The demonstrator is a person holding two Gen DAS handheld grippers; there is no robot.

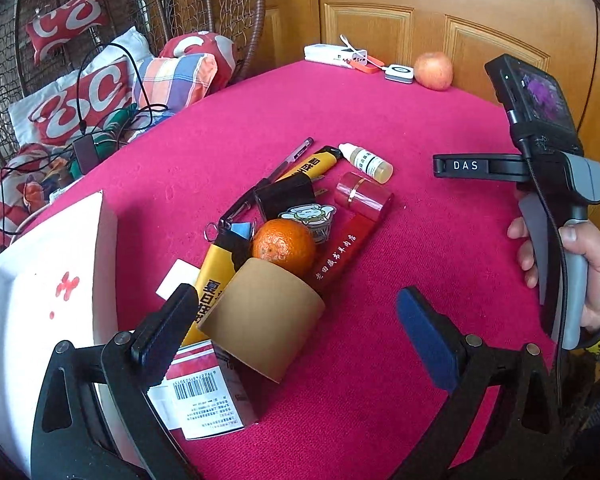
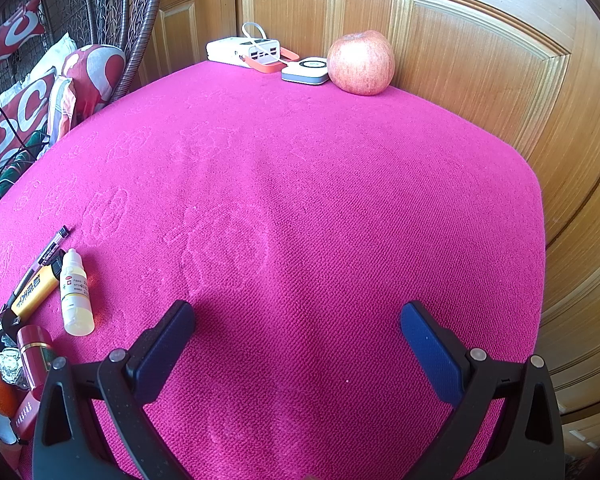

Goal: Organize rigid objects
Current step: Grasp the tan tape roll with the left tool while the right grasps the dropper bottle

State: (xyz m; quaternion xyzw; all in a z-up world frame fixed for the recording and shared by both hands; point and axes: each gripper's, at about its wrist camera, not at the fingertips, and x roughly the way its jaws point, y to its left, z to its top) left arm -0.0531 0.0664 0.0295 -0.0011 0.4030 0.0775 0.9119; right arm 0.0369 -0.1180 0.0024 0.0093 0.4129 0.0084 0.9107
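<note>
A pile of small objects lies on the pink tablecloth (image 1: 440, 248). It holds a brown cardboard tube (image 1: 262, 320), an orange (image 1: 283, 246), a red cylinder case (image 1: 362, 196), a small dropper bottle (image 1: 366, 162), a yellow tube (image 1: 314, 164), a pen (image 1: 292, 156) and a red-white box (image 1: 210, 392). A white box (image 1: 40, 304) stands at the left. My left gripper (image 1: 296, 320) is open, its jaws standing either side of the cardboard tube without gripping it. My right gripper (image 2: 298, 336) is open and empty over bare cloth; the bottle (image 2: 75, 294) and red case (image 2: 34, 354) lie to its left.
An apple (image 2: 360, 62), a white charger hub (image 2: 244, 52) and a small white device (image 2: 306, 70) sit at the table's far edge against a wooden door (image 2: 480, 60). A wicker chair with cushions (image 1: 80, 96) and cables stands beyond the left edge.
</note>
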